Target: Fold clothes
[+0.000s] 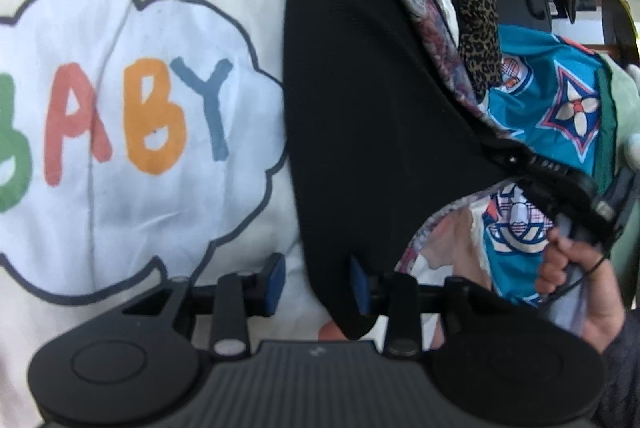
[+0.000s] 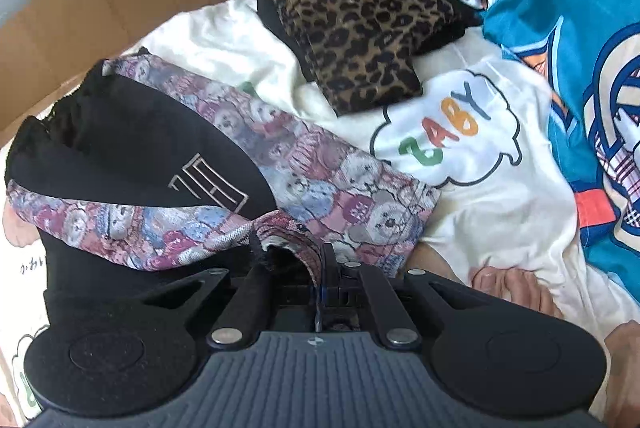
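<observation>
A black garment (image 1: 360, 100) with a teddy-bear print lining (image 2: 320, 180) hangs lifted over the pile. In the right wrist view my right gripper (image 2: 326, 262) is shut on a bunched edge of that garment, bear print and black cloth pinched together. The left wrist view shows the same gripper (image 1: 556, 180) at the right, holding the garment's far corner, with a hand (image 1: 568, 268) on its handle. My left gripper (image 1: 318, 284) is open; the black garment's lower point hangs between its blue pads (image 1: 360, 288), close to the right one.
A cream shirt with a colourful "BABY" cloud print (image 1: 120, 108) lies underneath. A folded leopard-print piece (image 2: 356, 24) rests on it further back. Teal patterned fabric (image 2: 560, 8) covers the right side. A cardboard box (image 2: 100, 12) stands at the back left.
</observation>
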